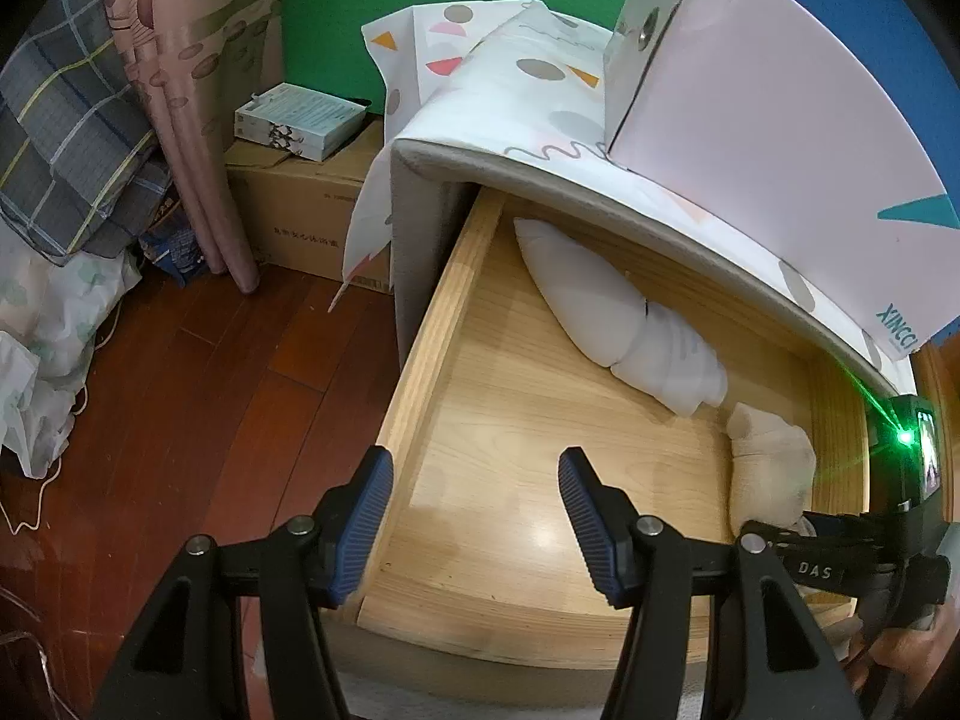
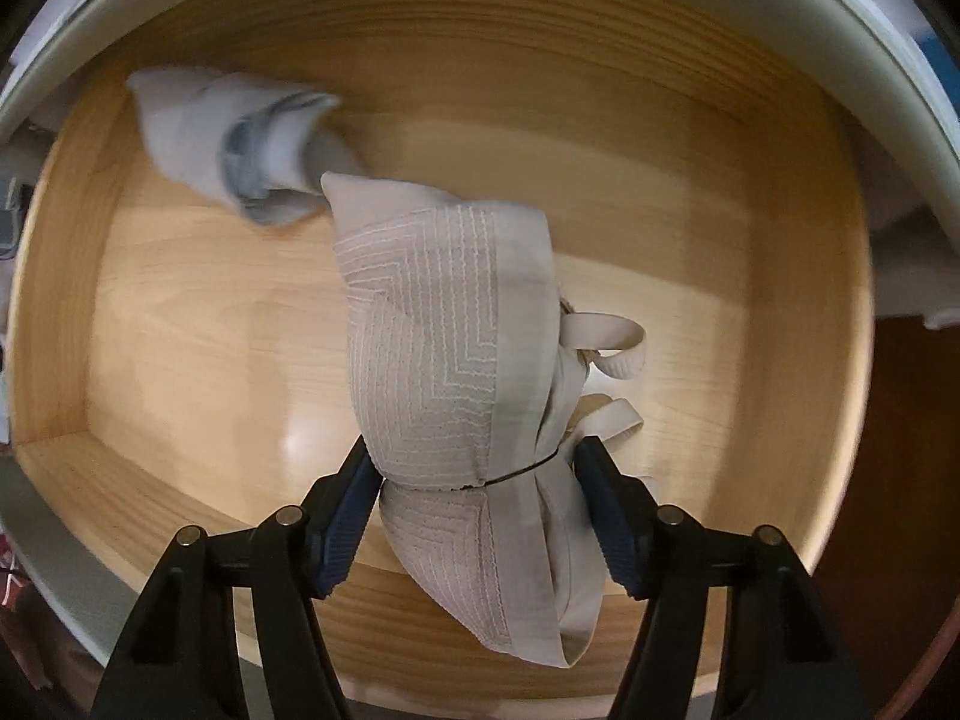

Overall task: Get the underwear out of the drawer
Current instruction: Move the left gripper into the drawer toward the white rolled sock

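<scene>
The wooden drawer (image 1: 444, 312) stands pulled out. Inside lie a white rolled underwear bundle (image 1: 606, 306) at the back and a beige one (image 1: 771, 462) at the right. In the right wrist view the beige bundle (image 2: 450, 336), tied with a thin black band, lies between the fingers of my right gripper (image 2: 474, 450). Both blue pads touch its sides at the band, and it rests on the drawer floor. The white roll (image 2: 240, 138) lies beyond it. My left gripper (image 1: 477, 462) hangs open over the drawer's front left corner, holding nothing.
A patterned cloth (image 1: 516, 78) and a pale pink box (image 1: 768, 114) sit on the cabinet top above the drawer. To the left are a cardboard box (image 1: 294, 204) with books on it, a curtain (image 1: 198, 108), bedding and dark wooden floor (image 1: 210, 396).
</scene>
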`<state>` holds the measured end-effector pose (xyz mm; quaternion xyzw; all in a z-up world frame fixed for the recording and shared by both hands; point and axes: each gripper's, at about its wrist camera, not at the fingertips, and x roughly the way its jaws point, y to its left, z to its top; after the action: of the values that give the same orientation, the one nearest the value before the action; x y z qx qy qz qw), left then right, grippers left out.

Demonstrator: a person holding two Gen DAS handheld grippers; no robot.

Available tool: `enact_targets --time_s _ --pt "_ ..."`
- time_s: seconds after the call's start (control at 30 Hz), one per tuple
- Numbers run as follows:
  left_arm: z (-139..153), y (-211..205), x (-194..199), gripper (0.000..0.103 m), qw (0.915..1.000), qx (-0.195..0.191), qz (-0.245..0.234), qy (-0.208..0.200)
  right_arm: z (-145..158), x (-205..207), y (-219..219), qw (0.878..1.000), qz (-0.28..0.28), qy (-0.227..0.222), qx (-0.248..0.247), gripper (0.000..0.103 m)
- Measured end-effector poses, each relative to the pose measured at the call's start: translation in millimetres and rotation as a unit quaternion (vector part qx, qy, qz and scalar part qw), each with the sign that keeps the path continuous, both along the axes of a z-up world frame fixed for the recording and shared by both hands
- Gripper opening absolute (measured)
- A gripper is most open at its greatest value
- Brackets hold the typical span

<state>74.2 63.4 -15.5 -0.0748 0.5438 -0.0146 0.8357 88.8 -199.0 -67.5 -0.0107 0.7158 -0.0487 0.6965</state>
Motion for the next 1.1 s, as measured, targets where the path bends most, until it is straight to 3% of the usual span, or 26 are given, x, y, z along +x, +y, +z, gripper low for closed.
enact_targets --time_s 0.37,0.6,0.7,0.83,0.87,0.93,1.0,1.07,1.1 --pt "-1.1 1.0 0.8 0.059 1.0 0.003 -0.003 0.002 -2.5 -10.8 -32.8 0.999 -0.034 -0.005 -0.032 0.062" --pt "-0.2 3.0 -0.1 0.059 1.0 0.003 -0.001 0.003 -2.9 -17.6 -48.1 0.998 -0.07 -0.005 0.0 0.061" --pt "2.1 -1.3 -0.4 0.059 0.9997 -0.001 -0.022 0.004 -0.7 -19.0 -61.8 0.997 -0.081 -0.004 0.012 0.061" --pt "10.8 -17.1 0.2 0.059 0.9953 0.024 -0.094 -0.003 -3.8 -9.6 -91.9 0.997 -0.08 -0.003 0.016 0.061" --pt "14.1 -22.3 -0.3 0.059 0.9921 0.043 -0.117 -0.012 -3.9 -9.3 -92.8 0.997 -0.08 -0.003 0.016 0.061" --pt "20.9 -35.8 -4.4 0.059 0.9779 0.102 -0.177 -0.045 -4.5 -9.9 -90.1 0.997 -0.077 -0.002 0.015 0.061" --pt "23.9 -47.4 -10.2 0.059 0.9536 0.164 -0.239 -0.08 -5.2 -11.0 -89.0 0.997 -0.079 -0.003 0.014 0.061" --pt "20.0 -57.0 -13.3 0.059 0.9242 0.212 -0.302 -0.1 -3.9 -12.3 -92.7 0.996 -0.082 -0.003 0.014 0.061" --pt "17.6 -60.0 -13.0 0.059 0.9138 0.224 -0.323 -0.102 -4.1 -12.5 -94.1 0.996 -0.085 -0.003 0.016 0.061"
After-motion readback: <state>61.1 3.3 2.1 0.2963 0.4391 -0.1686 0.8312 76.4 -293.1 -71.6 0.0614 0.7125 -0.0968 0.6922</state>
